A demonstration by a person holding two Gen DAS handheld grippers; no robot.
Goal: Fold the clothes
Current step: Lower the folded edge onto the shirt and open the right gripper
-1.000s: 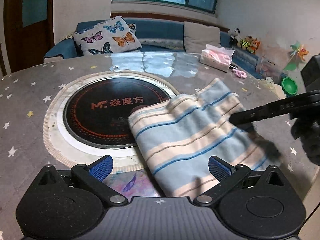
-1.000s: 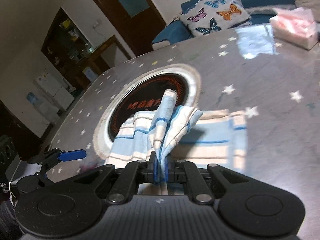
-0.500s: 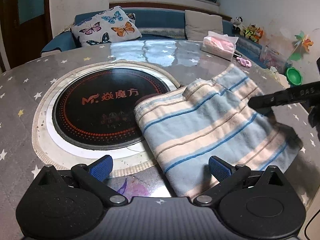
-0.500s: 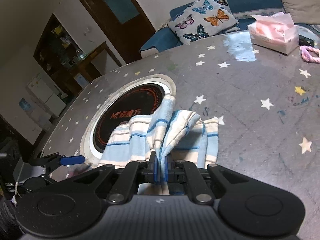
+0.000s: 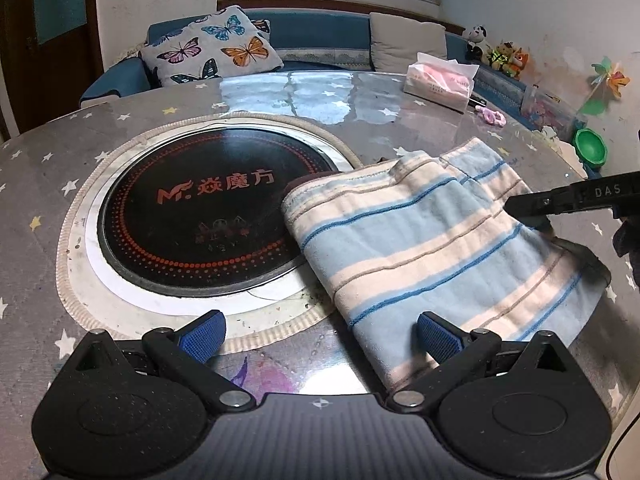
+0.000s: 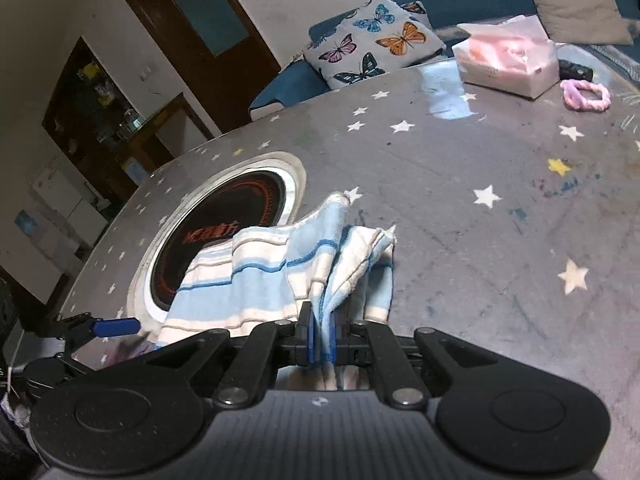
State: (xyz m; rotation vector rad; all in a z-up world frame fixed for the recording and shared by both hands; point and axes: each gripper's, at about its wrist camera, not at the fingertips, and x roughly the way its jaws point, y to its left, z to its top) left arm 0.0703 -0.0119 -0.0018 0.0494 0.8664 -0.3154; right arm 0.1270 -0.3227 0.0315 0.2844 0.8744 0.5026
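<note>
The right gripper [image 6: 321,344] is pinching a bunched edge of the striped cloth [image 5: 432,248], its blue pads pressed together on the fabric; the fold below the pads is hidden by the gripper body. The left gripper [image 5: 320,332] is hovering with its jaws spread wide, nothing between them, the cloth's near corner lying just under its right pad. The cloth is lying on the round table [image 5: 40,184], overlapping the rim of the black cooktop [image 5: 192,216]. Farther back, a tissue box [image 5: 438,82] is sitting near the far edge. The butterfly cushion [image 5: 208,50] is resting on the sofa beyond.
</note>
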